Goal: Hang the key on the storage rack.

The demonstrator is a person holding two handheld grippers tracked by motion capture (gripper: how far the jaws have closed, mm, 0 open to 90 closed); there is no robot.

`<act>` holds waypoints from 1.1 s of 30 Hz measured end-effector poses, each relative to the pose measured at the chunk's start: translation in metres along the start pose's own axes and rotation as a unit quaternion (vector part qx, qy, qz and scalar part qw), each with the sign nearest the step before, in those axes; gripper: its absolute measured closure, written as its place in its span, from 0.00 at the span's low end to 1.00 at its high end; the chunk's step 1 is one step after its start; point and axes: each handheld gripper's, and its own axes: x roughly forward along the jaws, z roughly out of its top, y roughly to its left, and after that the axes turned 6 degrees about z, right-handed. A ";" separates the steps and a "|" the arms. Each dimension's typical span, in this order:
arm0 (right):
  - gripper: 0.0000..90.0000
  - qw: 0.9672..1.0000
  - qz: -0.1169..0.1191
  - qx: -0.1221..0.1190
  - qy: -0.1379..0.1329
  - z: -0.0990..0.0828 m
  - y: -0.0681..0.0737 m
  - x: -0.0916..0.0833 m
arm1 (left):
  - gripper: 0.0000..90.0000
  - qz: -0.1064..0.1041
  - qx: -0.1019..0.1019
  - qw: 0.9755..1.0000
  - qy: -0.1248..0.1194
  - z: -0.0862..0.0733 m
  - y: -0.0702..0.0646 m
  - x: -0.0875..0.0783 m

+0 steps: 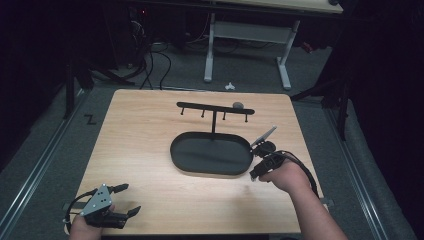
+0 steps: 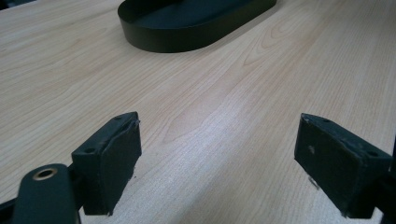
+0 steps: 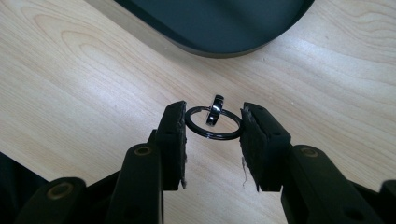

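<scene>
Between the pads of the right gripper [image 3: 212, 122] sits a ring [image 3: 212, 128], a thin black hoop held flat, with each pad pressing on one side of it, so that gripper is clamped on the ring. Threaded on the hoop at its far edge is a second, chunkier little band [image 3: 215, 110], glossy dark metal with a bright glint down its side, standing on edge across the hoop. Both look clean and perfectly round, and I can't make out any marking on them. The wood of the bench [image 3: 74, 70] shows through the hoop; whether it's clear of the wood I can't tell.

From the high view the right gripper [image 1: 256, 176] is at the right side of the bench, just off the near right end of the tray [image 1: 210, 154], with the hand behind it. The tray is a black oval dish with a low wall, sitting about mid bench. A thin post rises from its far side to a crossbar with short pegs, the rack [image 1: 215, 108]. A small grey lump [image 1: 238, 105] sits on the bar's right end, too small to identify.

Over at the near left corner the left gripper [image 1: 131, 199] rests low by the bench edge. Its jaws stand wide apart with only bare wood between them, well clear of the tray.
</scene>
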 end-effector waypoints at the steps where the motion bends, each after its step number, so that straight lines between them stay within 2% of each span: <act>1: 0.69 1.000 -0.001 -0.001 -0.001 0.000 0.000 -0.001 | 0.17 0.000 -0.001 1.000 0.000 0.000 0.000 0.000; 3: 0.69 1.000 0.000 -0.001 -0.002 0.002 0.000 -0.005 | 0.17 0.000 -0.001 1.000 0.001 0.000 0.000 0.000; 4: 0.69 1.000 -0.001 0.006 0.000 0.003 0.000 -0.009 | 0.17 0.000 -0.001 1.000 0.000 0.000 0.000 0.000; 14: 0.69 1.000 0.000 0.001 -0.014 0.013 0.004 -0.032 | 0.17 0.000 0.001 1.000 0.001 0.001 0.000 0.001; 16: 0.69 1.000 0.002 -0.004 -0.018 0.014 0.003 -0.034 | 0.17 0.000 0.000 1.000 -0.001 0.000 0.000 0.000; 18: 0.69 1.000 0.004 0.006 -0.021 0.016 0.004 -0.039 | 0.17 0.001 -0.001 1.000 -0.002 0.000 0.001 -0.001; 25: 0.69 1.000 -0.004 0.001 -0.028 0.025 0.003 -0.049 | 0.17 0.000 -0.001 1.000 -0.002 0.000 0.001 -0.001; 26: 0.69 1.000 -0.004 0.007 -0.029 0.026 0.004 -0.050 | 0.17 0.001 0.000 1.000 -0.002 0.000 0.001 -0.001; 33: 0.69 0.999 -0.006 0.011 -0.040 0.037 0.002 -0.058 | 0.17 0.000 -0.001 1.000 -0.002 0.000 0.001 -0.001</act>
